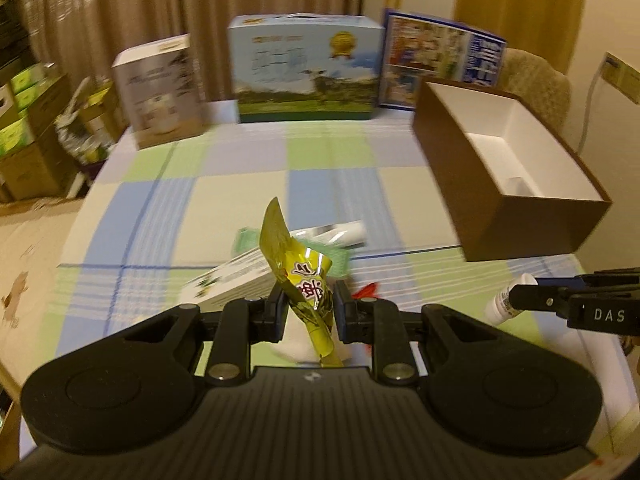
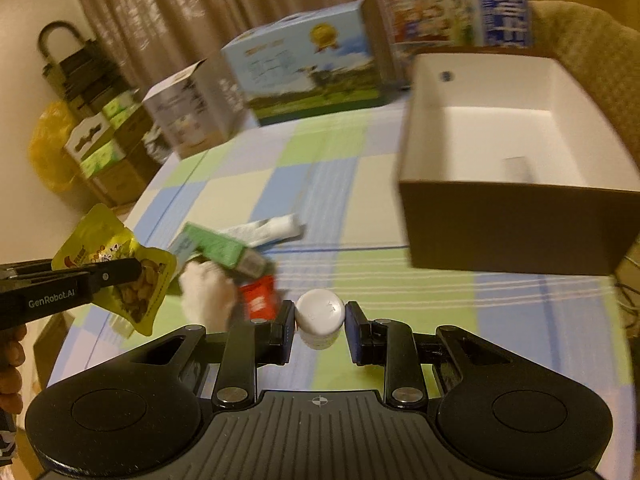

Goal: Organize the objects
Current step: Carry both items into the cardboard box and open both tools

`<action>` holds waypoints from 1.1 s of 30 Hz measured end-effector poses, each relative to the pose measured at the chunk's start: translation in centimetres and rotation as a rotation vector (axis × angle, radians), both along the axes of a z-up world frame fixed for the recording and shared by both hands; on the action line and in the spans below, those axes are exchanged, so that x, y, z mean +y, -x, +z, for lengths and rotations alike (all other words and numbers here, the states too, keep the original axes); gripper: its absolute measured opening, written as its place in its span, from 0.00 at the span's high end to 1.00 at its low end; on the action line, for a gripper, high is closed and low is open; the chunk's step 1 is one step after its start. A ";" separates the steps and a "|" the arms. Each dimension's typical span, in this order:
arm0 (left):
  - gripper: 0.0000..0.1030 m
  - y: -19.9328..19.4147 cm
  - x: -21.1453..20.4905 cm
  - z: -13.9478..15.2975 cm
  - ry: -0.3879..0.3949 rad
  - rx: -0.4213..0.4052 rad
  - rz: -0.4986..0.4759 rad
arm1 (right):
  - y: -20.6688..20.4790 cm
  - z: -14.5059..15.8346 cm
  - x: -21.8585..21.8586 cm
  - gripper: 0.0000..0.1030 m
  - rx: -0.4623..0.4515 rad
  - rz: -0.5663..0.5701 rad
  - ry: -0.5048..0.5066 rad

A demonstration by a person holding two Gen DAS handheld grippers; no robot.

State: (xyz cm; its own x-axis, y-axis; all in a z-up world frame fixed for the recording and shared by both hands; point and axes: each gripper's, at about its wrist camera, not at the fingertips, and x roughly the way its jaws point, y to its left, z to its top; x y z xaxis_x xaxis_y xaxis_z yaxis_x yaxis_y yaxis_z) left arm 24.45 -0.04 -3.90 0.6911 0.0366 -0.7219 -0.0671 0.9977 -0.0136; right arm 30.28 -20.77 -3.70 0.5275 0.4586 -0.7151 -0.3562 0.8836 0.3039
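We have the yellow snack packet [image 1: 308, 280] pinched in the left gripper [image 1: 307, 312], lifted above the checked tablecloth [image 1: 224, 200]; it looks light, crinkly and slick, so we judge it could twist or slip, and a hold across its flat middle seems safer than one at a corner. The small white bottle [image 2: 320, 314] sits clamped between the pads of the right gripper [image 2: 320, 320], cap toward the camera; it seems rigid, smooth and light, best held around the body. Both are clear of the pile left on the cloth: a green carton [image 2: 218, 246], a white tube [image 2: 276, 226], a red packet [image 2: 260, 300] and something soft and white we cannot identify. The open brown box [image 2: 516, 236] stands near on the right, with a small grey item inside too blurred to name.
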 end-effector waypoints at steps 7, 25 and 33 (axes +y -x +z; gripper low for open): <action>0.81 -3.1 -5.5 1.0 0.001 -0.018 -0.108 | -1.5 2.3 -5.2 0.77 -0.049 -0.088 0.011; 0.81 -15.3 -18.5 3.0 -0.021 -0.057 -0.254 | -12.1 5.5 -13.8 0.77 -0.152 -0.182 0.069; 0.81 -20.4 -21.9 0.5 -0.058 0.047 -0.275 | -17.1 2.3 -14.6 0.77 -0.070 -0.175 0.127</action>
